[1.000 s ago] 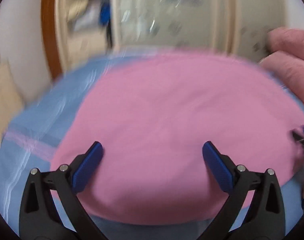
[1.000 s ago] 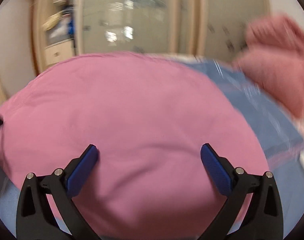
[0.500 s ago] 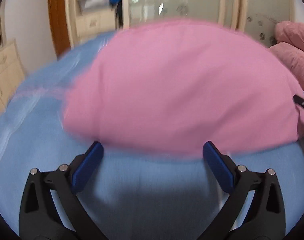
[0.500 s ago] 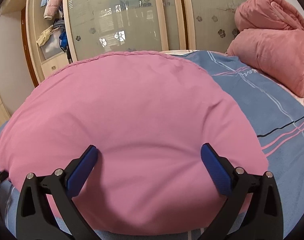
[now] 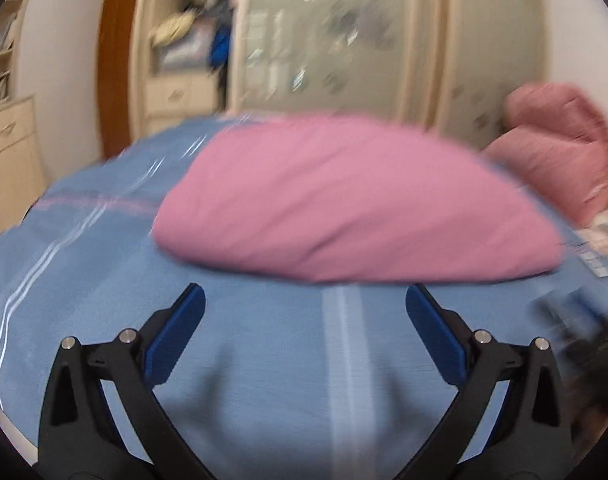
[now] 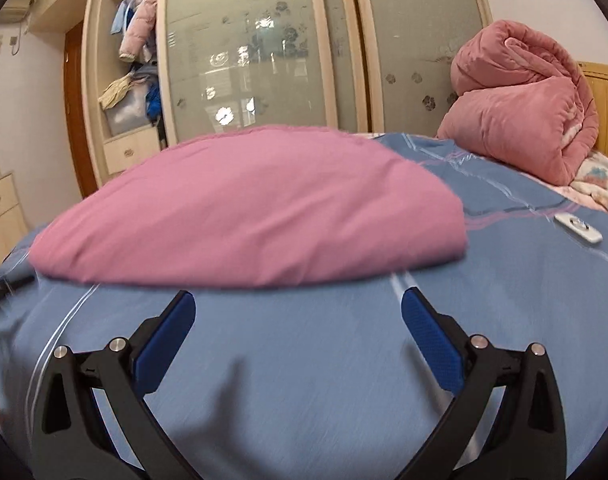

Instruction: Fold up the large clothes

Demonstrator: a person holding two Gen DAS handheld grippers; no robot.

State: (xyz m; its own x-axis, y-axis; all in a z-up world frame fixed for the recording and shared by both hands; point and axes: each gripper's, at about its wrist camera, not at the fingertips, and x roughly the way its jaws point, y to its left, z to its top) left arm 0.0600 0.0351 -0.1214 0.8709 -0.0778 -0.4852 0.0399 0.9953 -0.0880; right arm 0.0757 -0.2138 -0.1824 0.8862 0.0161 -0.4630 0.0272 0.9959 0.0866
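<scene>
Pink garment [image 6: 256,208] lies flat on the blue striped bedsheet [image 6: 304,360], just beyond both tools and touching neither. Nearest, the right tool [image 6: 298,320] and left tool [image 5: 304,312] hang spread wide over bare sheet, gripping nothing, probably so the cloth can settle undisturbed. Its near edge looks like a fold, though whether further folds remain I cannot tell. Farther right, a small white remote [image 6: 578,228] rests on the sheet, then a rolled pink quilt [image 6: 520,104]. Left-wrist view is motion-blurred; the dark shape at its right edge is unreadable.
</scene>
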